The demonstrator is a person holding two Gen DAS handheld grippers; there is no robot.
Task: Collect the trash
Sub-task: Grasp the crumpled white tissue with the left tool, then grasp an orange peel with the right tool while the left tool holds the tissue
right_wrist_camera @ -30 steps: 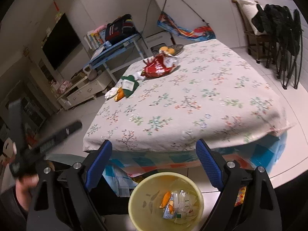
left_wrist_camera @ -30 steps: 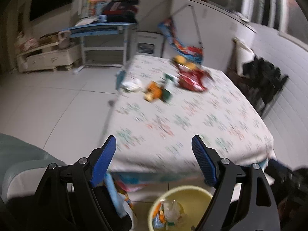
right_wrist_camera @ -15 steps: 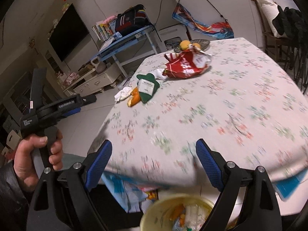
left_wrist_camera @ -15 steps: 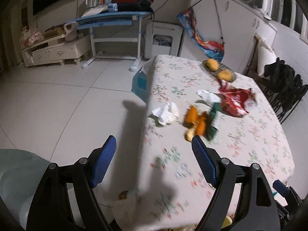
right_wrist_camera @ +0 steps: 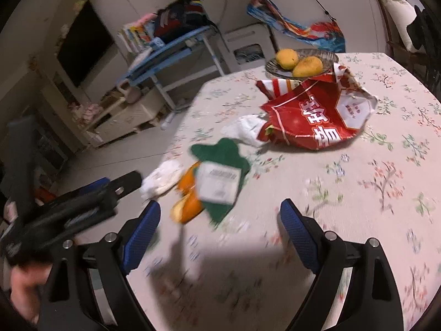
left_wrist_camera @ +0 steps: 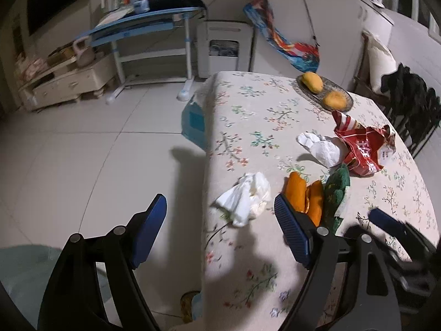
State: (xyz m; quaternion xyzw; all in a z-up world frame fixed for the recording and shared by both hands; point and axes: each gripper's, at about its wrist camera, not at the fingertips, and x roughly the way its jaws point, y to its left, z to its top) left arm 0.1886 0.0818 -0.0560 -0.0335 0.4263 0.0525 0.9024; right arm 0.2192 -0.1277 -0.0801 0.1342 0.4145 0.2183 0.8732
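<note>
Trash lies on the floral tablecloth (left_wrist_camera: 248,115): a crumpled white tissue (left_wrist_camera: 244,194), orange peel (left_wrist_camera: 303,194), a green packet (left_wrist_camera: 336,190), a second white tissue (left_wrist_camera: 321,147) and a red snack bag (left_wrist_camera: 361,149). My left gripper (left_wrist_camera: 220,229) is open and empty, just short of the near tissue at the table's left edge. My right gripper (right_wrist_camera: 219,234) is open and empty above the table, close to the peel (right_wrist_camera: 187,201) and the green packet (right_wrist_camera: 220,176). The red bag (right_wrist_camera: 317,113) lies beyond. The left gripper (right_wrist_camera: 82,207) shows at its left.
A glass plate (left_wrist_camera: 325,93) with two mangoes stands at the table's far end, also in the right wrist view (right_wrist_camera: 300,60). A blue desk (left_wrist_camera: 143,27), a low cabinet (left_wrist_camera: 66,82) and a white appliance (left_wrist_camera: 224,49) stand across the tiled floor. A chair with dark clothes (left_wrist_camera: 413,96) is right.
Both grippers have risen from the yellow bin below the table and moved forward over the table toward the trash. The bin has left both views. Both stay open.
</note>
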